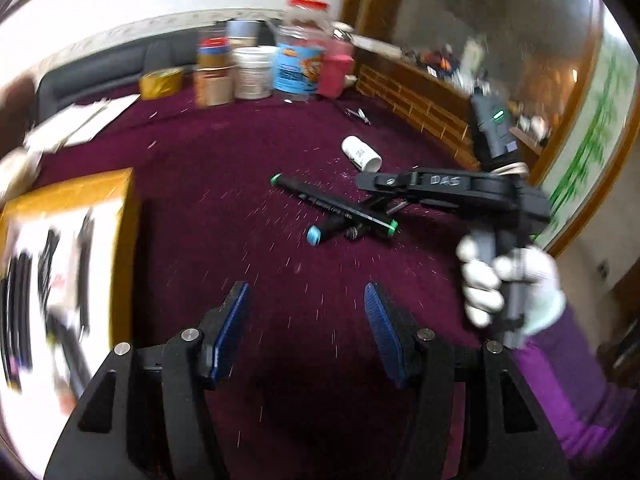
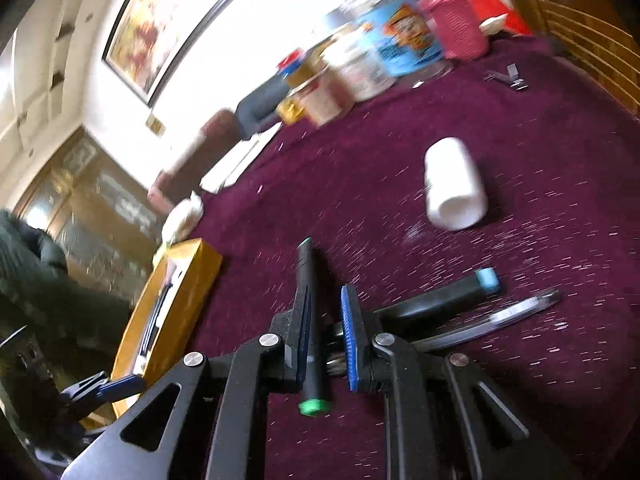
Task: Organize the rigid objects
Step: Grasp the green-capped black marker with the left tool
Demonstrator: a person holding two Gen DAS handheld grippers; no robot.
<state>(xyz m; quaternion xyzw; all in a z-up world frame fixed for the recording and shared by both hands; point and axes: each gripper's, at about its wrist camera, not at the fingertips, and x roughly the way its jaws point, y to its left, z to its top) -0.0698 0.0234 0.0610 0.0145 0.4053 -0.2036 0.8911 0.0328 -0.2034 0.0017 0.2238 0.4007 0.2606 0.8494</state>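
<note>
On the purple cloth lie a black green-capped marker point(image 1: 332, 206), a black blue-capped marker point(image 1: 326, 230), a clear pen point(image 2: 508, 314) and a white bottle point(image 1: 362, 153) on its side. My left gripper point(image 1: 306, 328) is open and empty, above the cloth in front of the markers. My right gripper point(image 2: 326, 332) straddles the green-capped marker point(image 2: 310, 320); its left pad touches the marker, the right pad stands slightly off. The blue-capped marker point(image 2: 444, 298) and white bottle point(image 2: 454, 184) lie to its right. The right gripper also shows in the left wrist view point(image 1: 380, 200).
A yellow box point(image 1: 68, 248) with pens inside stands at the left; it also shows in the right wrist view point(image 2: 176, 304). Several jars and cans point(image 1: 276, 64) stand at the back. Nail clippers point(image 2: 508, 78) lie near them. White papers point(image 1: 80, 124) lie at the far left.
</note>
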